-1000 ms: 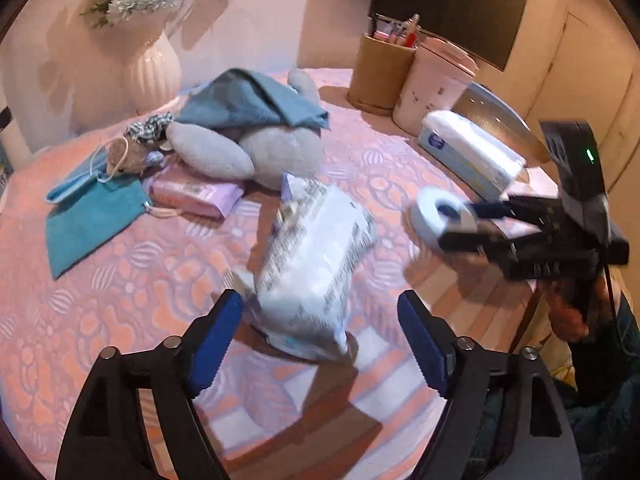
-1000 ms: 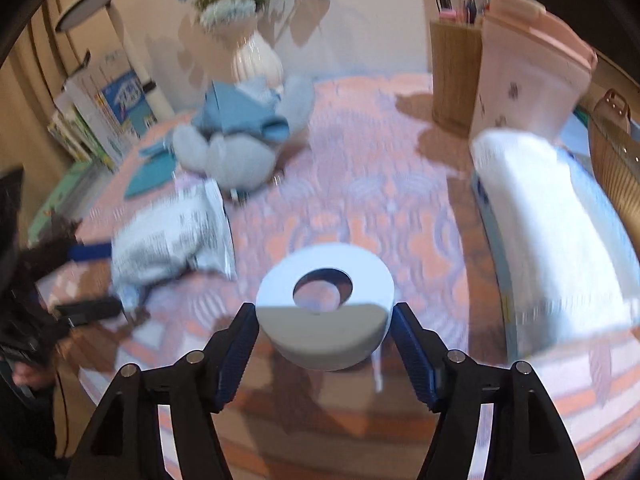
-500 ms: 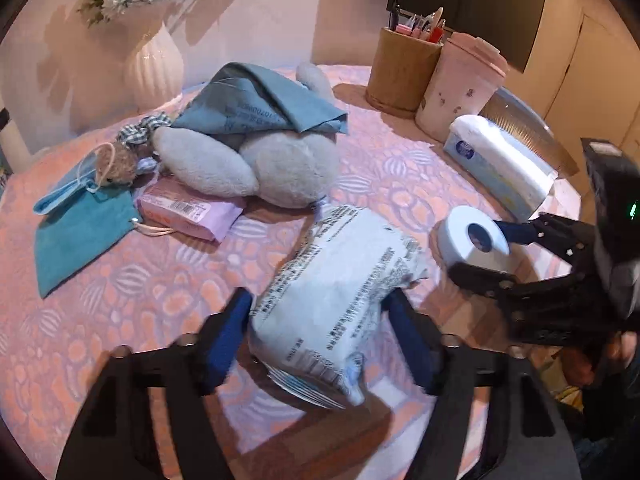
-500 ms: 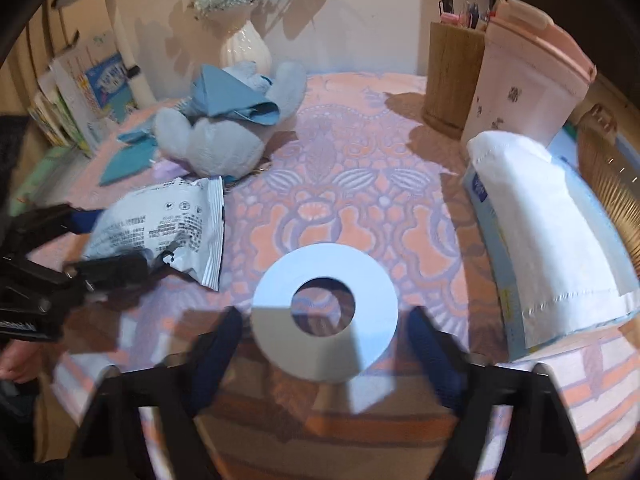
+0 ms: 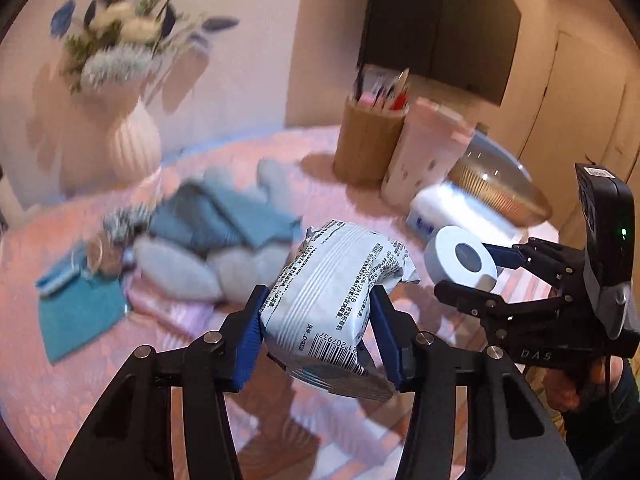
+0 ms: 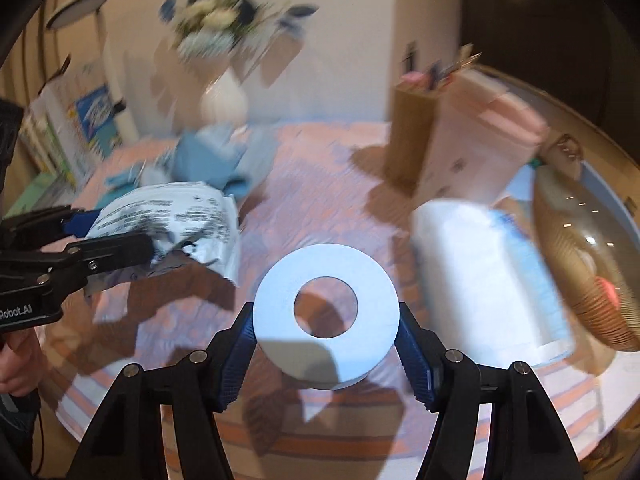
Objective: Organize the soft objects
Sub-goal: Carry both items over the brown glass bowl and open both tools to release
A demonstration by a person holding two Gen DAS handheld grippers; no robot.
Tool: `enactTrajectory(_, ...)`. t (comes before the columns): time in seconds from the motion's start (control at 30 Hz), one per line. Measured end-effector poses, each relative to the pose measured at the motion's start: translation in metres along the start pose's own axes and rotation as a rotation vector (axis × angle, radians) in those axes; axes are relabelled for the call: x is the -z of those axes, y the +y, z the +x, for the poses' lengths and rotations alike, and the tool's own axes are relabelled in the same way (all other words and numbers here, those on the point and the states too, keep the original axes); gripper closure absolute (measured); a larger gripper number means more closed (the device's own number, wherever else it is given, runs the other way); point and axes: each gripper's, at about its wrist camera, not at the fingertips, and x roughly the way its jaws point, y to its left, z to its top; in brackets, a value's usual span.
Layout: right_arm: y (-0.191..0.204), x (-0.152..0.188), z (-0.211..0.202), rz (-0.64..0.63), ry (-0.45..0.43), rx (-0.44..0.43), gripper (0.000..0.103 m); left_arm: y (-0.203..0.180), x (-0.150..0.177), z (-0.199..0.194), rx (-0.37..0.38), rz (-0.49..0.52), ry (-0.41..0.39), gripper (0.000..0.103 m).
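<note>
My left gripper [image 5: 318, 330] is shut on a white printed soft packet [image 5: 336, 296] and holds it lifted above the pink patterned tablecloth [image 5: 60, 384]. My right gripper [image 6: 326, 344] is shut on a white paper roll [image 6: 326, 312], also held above the table. The roll [image 5: 460, 258] and right gripper show at the right of the left wrist view. The packet [image 6: 168, 216] and left gripper show at the left of the right wrist view. A grey plush toy [image 5: 208, 268] under a blue cloth [image 5: 224, 218] lies behind.
A white vase [image 5: 134, 144] stands at the back left. A wooden pen holder [image 5: 368, 144], a pink cup [image 5: 426, 156], a white tissue pack [image 6: 492, 276] and a woven basket [image 6: 584, 264] stand at the right. A teal cloth [image 5: 80, 312] lies at the left.
My left gripper closed on the packet and lifted it off the table. My right gripper closed on the paper roll and raised it. Both views are now blurred with motion.
</note>
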Motion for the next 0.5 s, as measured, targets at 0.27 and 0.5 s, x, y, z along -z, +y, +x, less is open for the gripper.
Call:
enactTrajectory(0.27, -0.052, -0.02, -0.04, 0.096, -0.096, 0.099, 0.038, -0.037, -0.039, 0.003, 0.073, 0.078, -0.072, 0.056)
enactTrajectory(0.5, -0.113, -0.023, -0.063, 0.21, -0.119, 0.195, 0.038, -0.086, -0.07, 0.019, 0.17, 0.166, -0.09, 0.056)
